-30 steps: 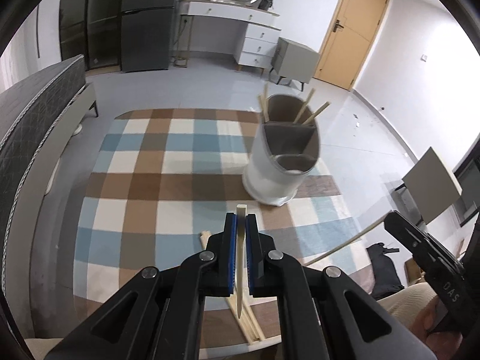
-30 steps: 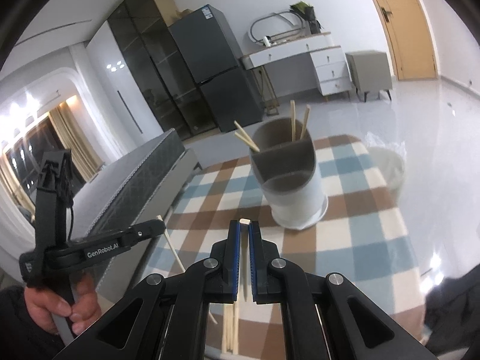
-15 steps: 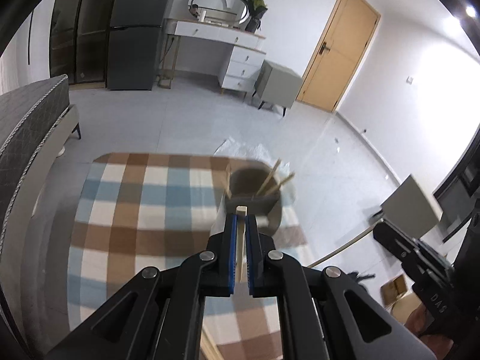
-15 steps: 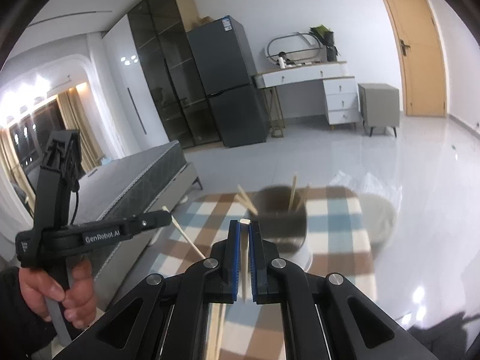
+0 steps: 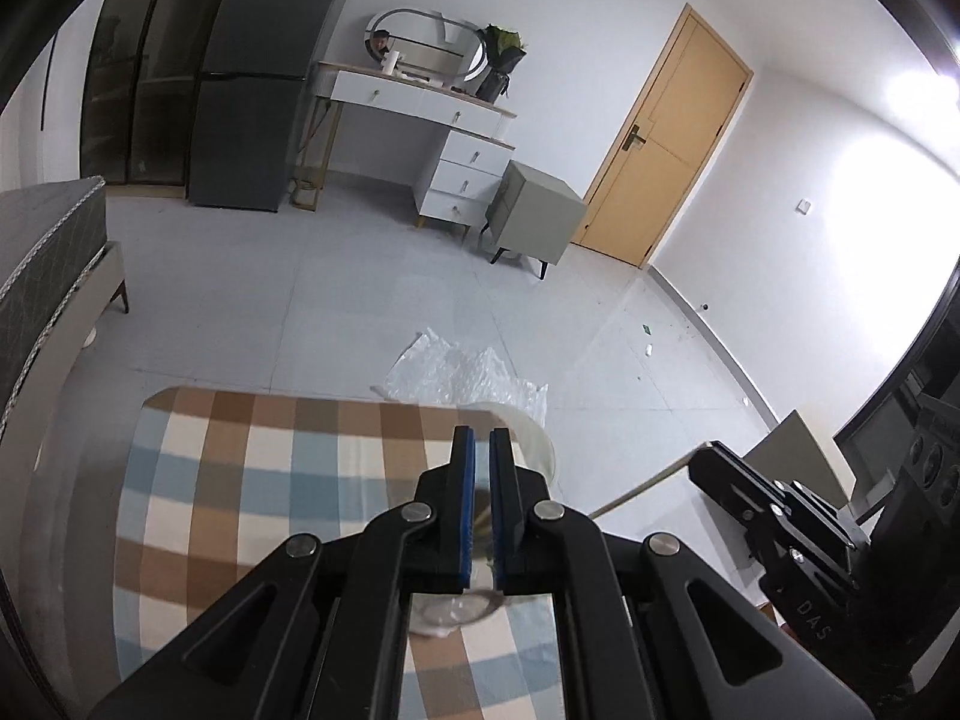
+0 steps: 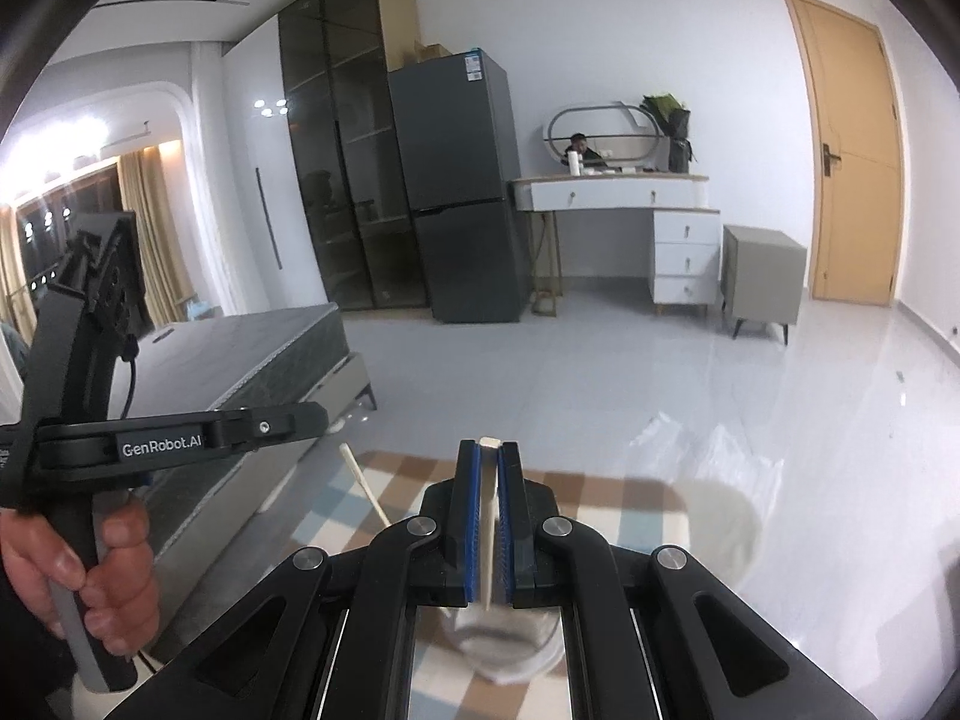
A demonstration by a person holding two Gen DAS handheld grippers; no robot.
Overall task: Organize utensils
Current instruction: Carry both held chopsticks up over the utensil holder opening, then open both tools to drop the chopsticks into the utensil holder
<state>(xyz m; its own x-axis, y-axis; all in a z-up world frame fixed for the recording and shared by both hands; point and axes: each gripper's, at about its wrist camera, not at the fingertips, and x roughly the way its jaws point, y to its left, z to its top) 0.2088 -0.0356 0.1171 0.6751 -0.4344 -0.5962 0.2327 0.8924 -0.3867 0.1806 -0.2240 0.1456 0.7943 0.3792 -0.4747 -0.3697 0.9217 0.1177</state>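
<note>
Your holder [image 6: 504, 642] stands on the tabletop [image 5: 252, 480] below both claws, with the bed [image 6: 240, 360] left and the dresser [image 6: 624, 228] far ahead.

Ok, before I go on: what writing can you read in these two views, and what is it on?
"GenRobot.AI": white print on the left gripper's arm, in the right wrist view.
"DAS": on the body of the right gripper, in the left wrist view; it may be cut off.
Fridge door label: blue and white sticker, too small to read.
</note>
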